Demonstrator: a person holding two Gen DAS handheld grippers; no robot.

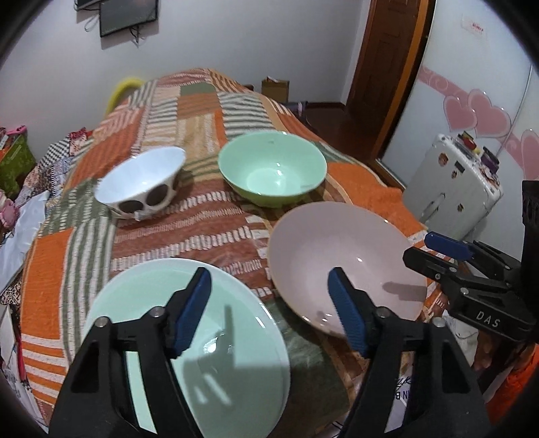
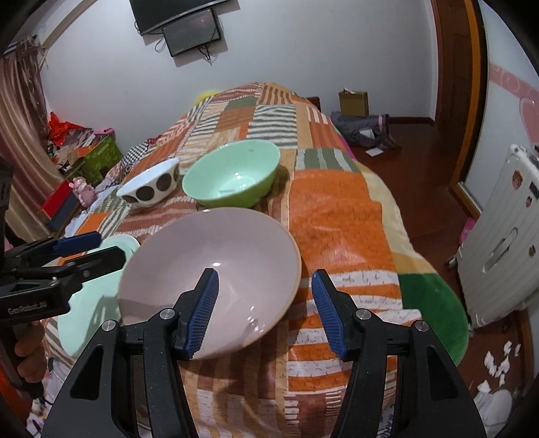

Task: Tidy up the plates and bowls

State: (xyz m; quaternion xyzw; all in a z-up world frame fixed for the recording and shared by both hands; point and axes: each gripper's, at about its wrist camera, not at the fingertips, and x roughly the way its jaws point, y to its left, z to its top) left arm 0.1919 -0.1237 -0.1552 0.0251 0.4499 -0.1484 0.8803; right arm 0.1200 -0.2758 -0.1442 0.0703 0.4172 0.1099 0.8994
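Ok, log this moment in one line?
left hand-held gripper: open, above pale green plate | right hand-held gripper: open, astride pink bowl rim | nothing held

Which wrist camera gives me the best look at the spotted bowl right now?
The left wrist view: the spotted bowl sits large there, tilted, with its white inside and dark spots clear. In the right wrist view the same bowl is smaller, seen side-on beside the green bowl, its inside mostly hidden.

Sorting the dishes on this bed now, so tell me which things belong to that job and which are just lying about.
Job: pink bowl, green bowl, spotted bowl, pale green plate.

Lying about: white suitcase, cardboard box, wall screen, torn paper.
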